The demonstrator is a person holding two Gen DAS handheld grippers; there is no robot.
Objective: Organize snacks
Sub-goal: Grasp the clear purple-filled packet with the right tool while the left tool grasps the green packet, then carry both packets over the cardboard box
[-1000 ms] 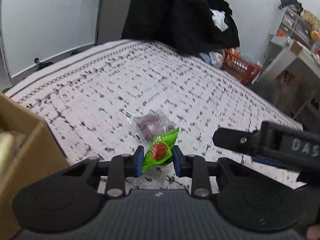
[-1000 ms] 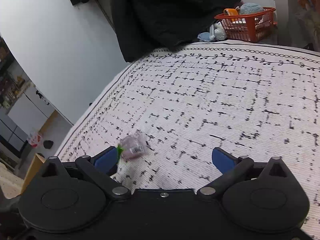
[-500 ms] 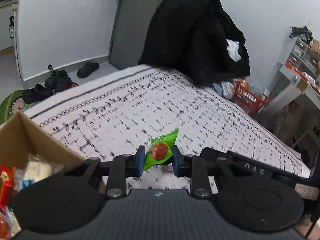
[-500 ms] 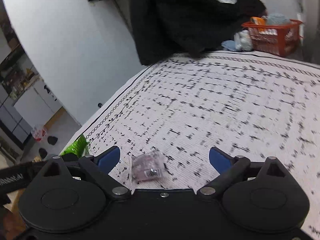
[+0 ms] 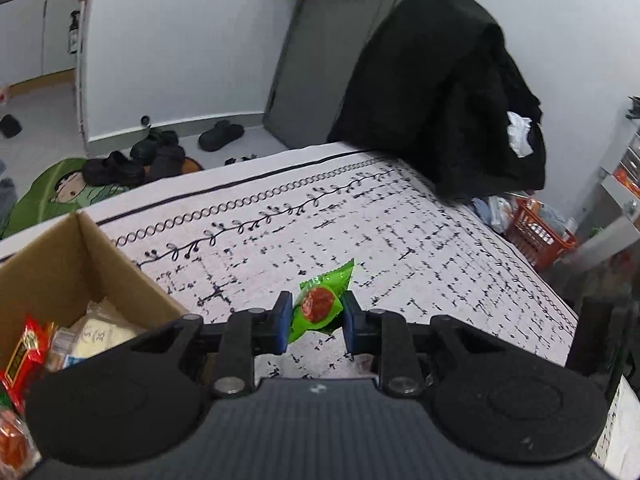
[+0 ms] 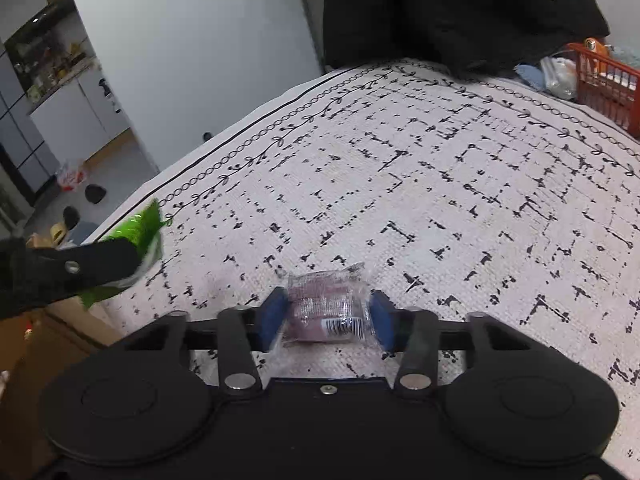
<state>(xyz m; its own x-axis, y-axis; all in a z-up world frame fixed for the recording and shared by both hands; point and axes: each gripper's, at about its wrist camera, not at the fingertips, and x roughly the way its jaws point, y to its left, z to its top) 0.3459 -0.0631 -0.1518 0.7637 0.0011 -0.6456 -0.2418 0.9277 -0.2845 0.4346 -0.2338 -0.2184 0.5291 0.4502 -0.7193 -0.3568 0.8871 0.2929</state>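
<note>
The left gripper [image 5: 314, 322] is clamped on a green snack packet [image 5: 322, 306] and has lifted it clear of the patterned bedspread [image 5: 400, 220]; a second ago it hung low over the cloth, and now it hangs just right of the open cardboard box [image 5: 72, 264] at the near left, where other snacks already lie. That puts the packet within a short carry of its drop.

The right gripper [image 6: 327, 318] has changed more. A second ago its jaws stood wide with the clear-wrapped pink snack [image 6: 326, 306] lying on the bedspread ahead and to the left; now it has come forward over it and the jaws are closing, the snack between the blue pads. The pads seem to touch the crinkled wrapper at both sides, though whether they press the snack itself is hard to tell through the film. The snack looks to be resting on the cloth, not yet raised.

So one snack is nearly boxed and the next is being taken, both hands working at once.
</note>
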